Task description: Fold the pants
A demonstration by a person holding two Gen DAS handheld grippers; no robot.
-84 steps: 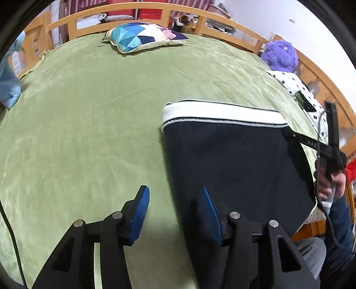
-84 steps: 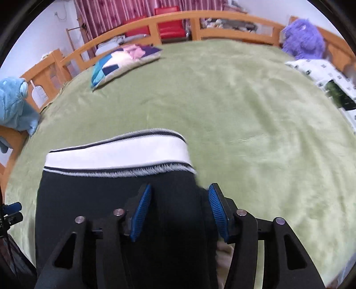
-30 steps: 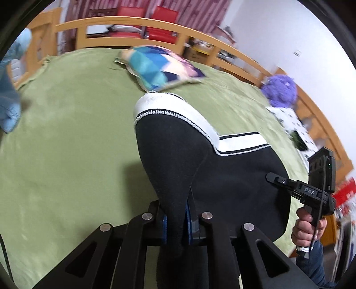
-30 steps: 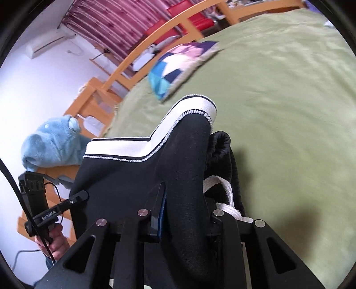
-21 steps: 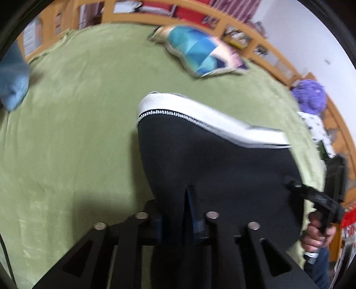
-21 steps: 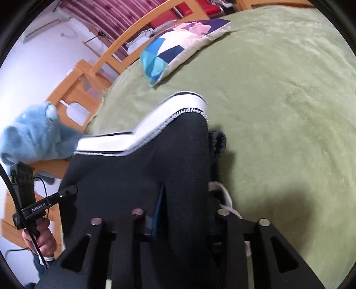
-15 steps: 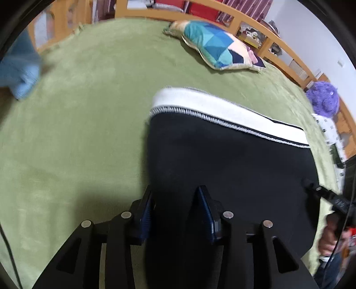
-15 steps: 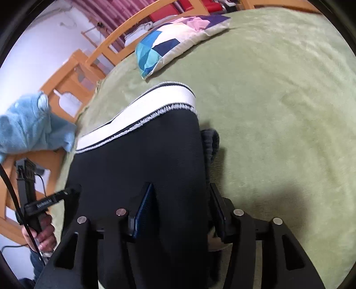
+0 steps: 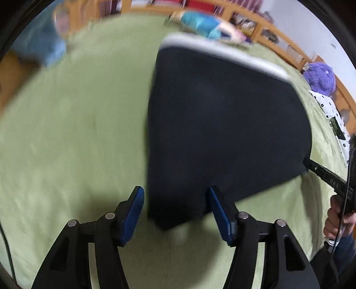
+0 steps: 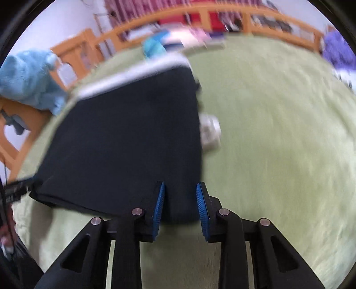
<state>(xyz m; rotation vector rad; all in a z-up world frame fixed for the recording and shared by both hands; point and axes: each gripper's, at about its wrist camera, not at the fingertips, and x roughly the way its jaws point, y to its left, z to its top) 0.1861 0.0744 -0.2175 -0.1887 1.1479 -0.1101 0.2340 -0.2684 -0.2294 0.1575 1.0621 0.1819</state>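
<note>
Black pants with a white waistband lie folded flat on the green bed cover. In the left wrist view my left gripper is open and its jaws are opening. The pants' near left corner lies between the fingers, and the blue pads stand clear of it. In the right wrist view my right gripper straddles the near right corner of the pants. Its jaws are closing, with cloth between the pads and no squeeze visible. A white strip peeks out at the right edge.
A patterned pillow lies beyond the waistband. A blue plush sits at the left rail and a purple plush at the right. A wooden bed rail rings the bed. A person's hand holds the right gripper's handle.
Both grippers held the lifted fold pinched a second ago. The fold now lies flat, both grippers have let go and dropped toward the near edge. The right jaws are narrower than half a second ago.
</note>
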